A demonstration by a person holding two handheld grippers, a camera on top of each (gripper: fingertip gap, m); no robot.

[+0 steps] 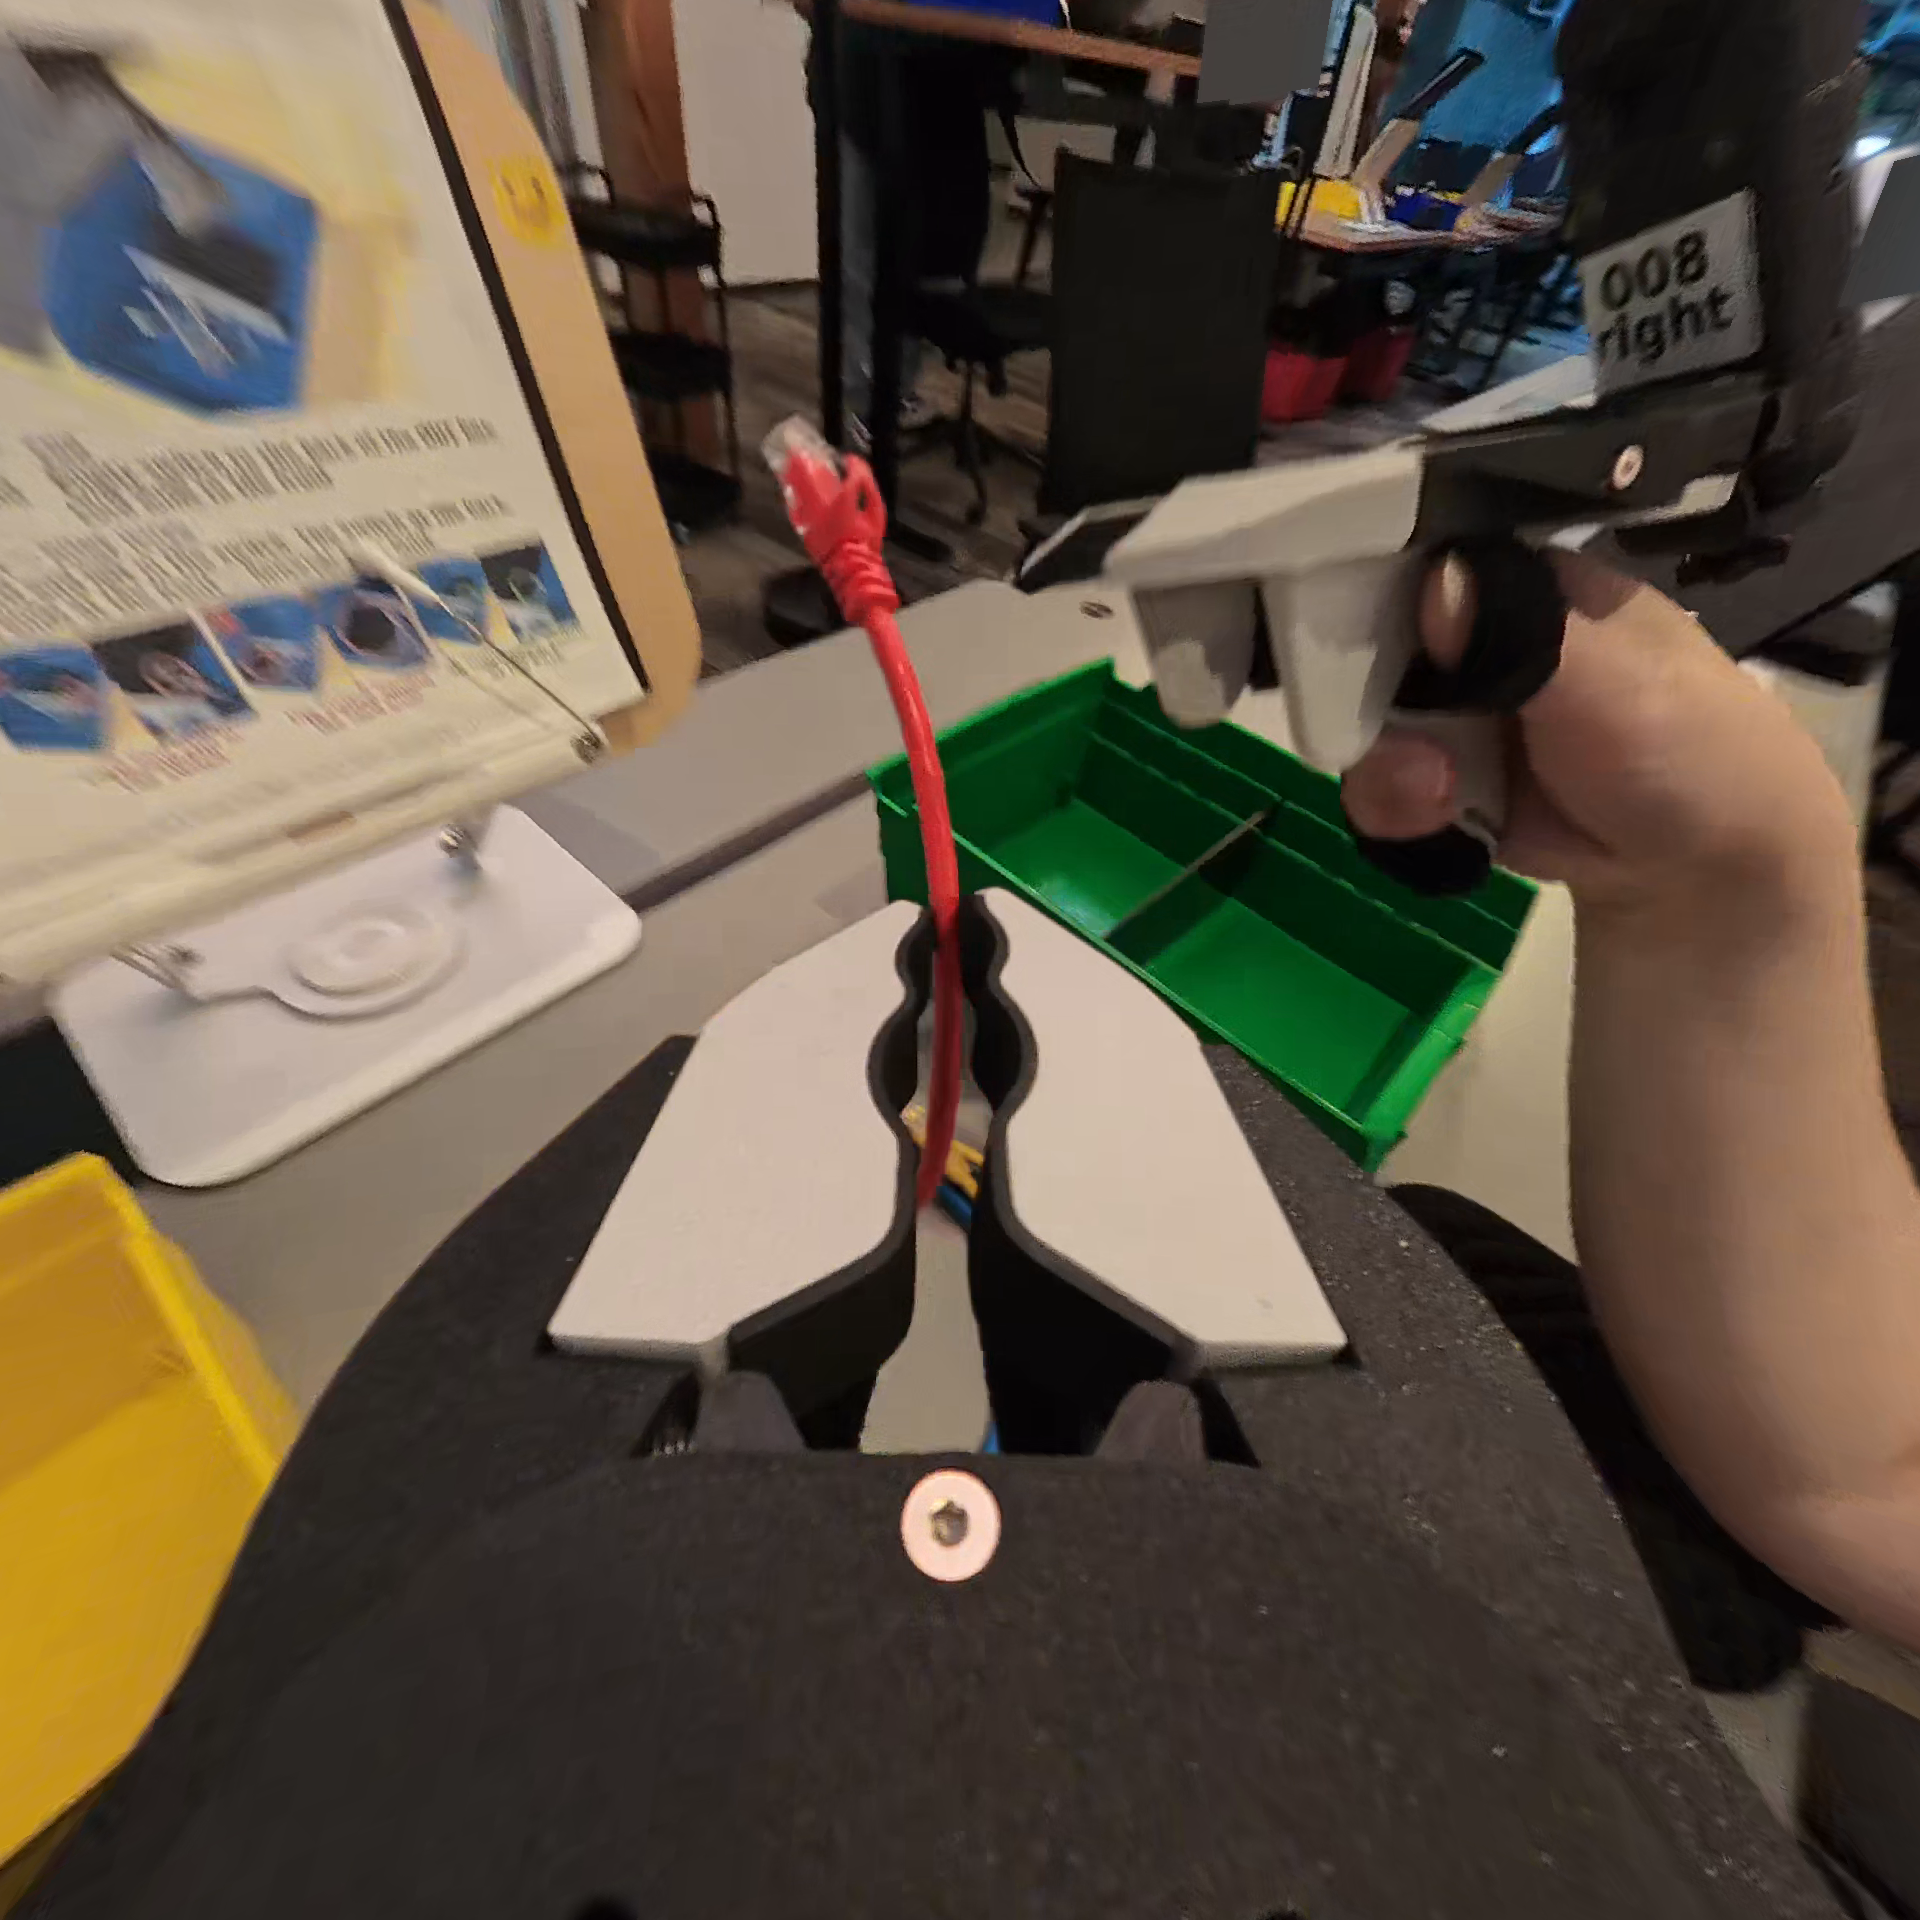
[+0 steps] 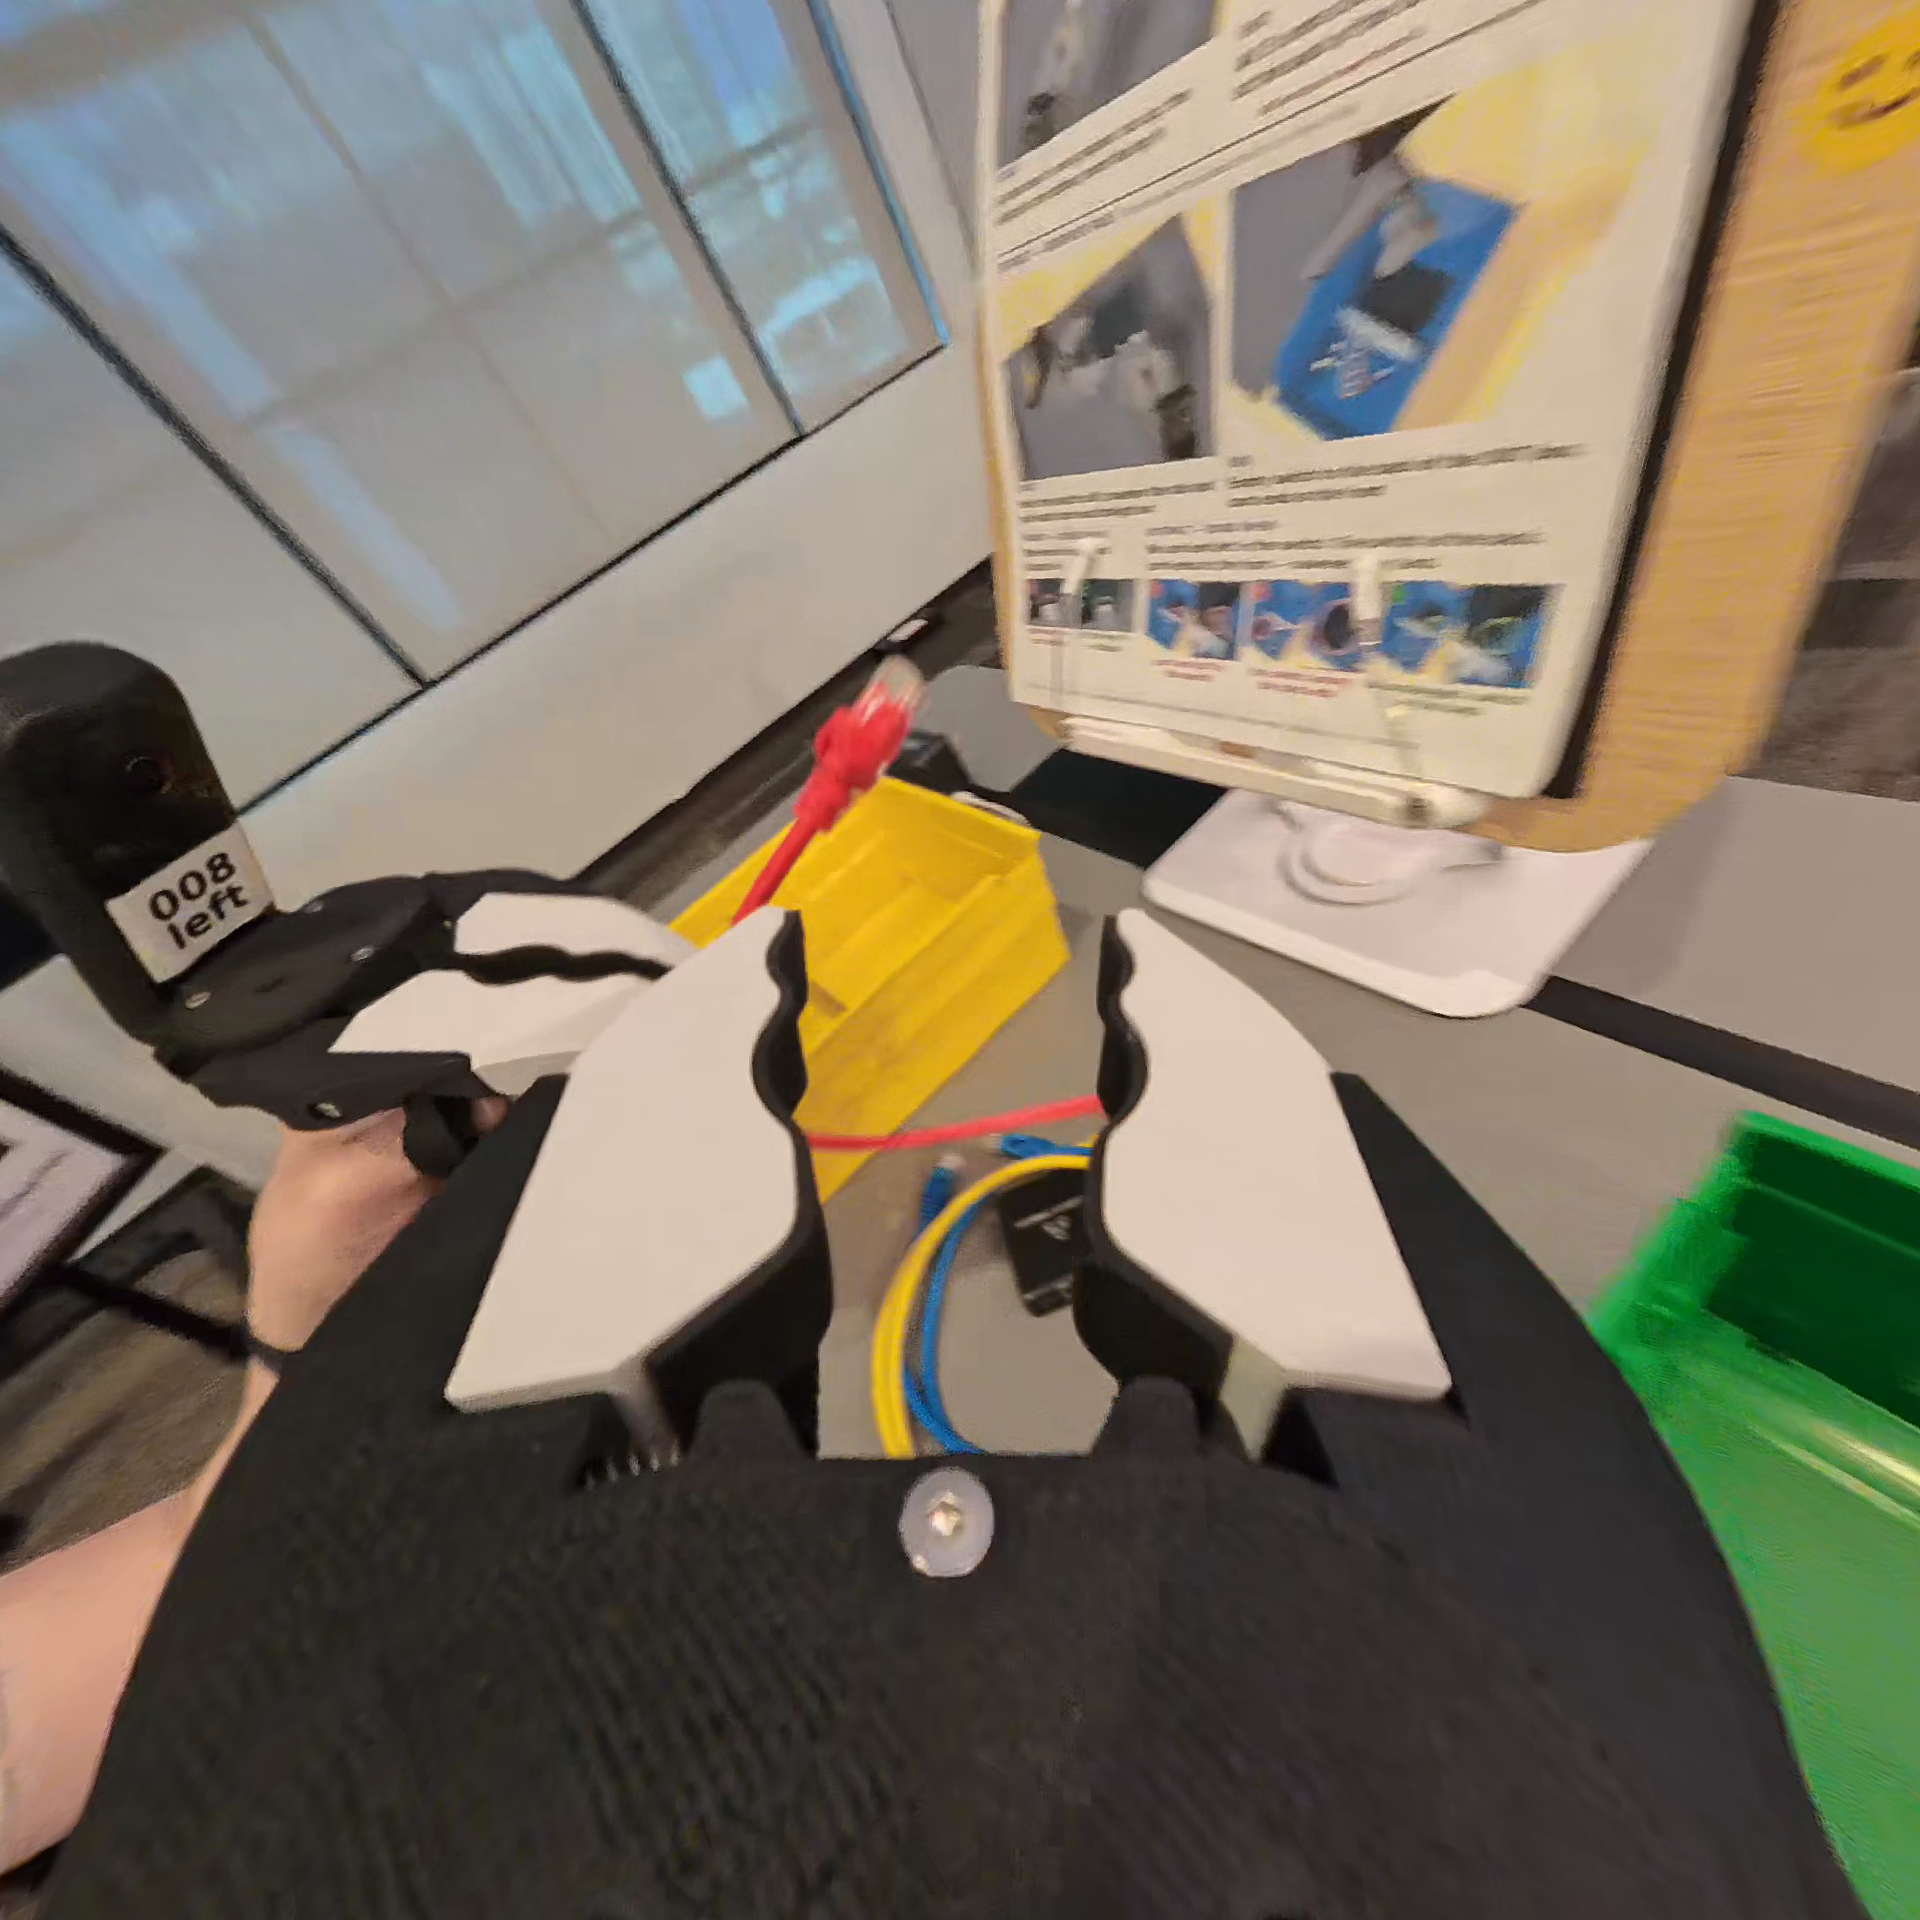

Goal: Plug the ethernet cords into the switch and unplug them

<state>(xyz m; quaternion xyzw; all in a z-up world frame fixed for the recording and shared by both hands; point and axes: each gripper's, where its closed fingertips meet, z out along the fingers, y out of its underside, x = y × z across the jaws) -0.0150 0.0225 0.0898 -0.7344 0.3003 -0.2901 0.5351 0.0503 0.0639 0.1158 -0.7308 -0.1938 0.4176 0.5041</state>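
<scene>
My left gripper (image 1: 951, 920) is shut on a red ethernet cord (image 1: 925, 748). The cord rises from the jaws, with its clear plug (image 1: 795, 447) in the air above the table. The right wrist view shows this gripper (image 2: 655, 966) at the left, with the red plug (image 2: 868, 732) sticking up from it. My right gripper (image 2: 951, 940) is open and empty above the table, and shows at the upper right of the left wrist view (image 1: 1049, 561). Below it lie a small black switch (image 2: 1044, 1236), a yellow cord (image 2: 894, 1340), a blue cord (image 2: 930, 1299) and a stretch of the red cord (image 2: 956, 1127).
A yellow bin (image 2: 935, 925) stands beyond the cords and also shows in the left wrist view (image 1: 94, 1455). A green divided bin (image 1: 1247, 935) stands to the right (image 2: 1787, 1351). An instruction sheet on a board (image 2: 1351, 416) stands on a white stand (image 2: 1434, 935) at the back of the grey table (image 2: 1714, 1039). My hands' fingertips stand some 9 cm from each other.
</scene>
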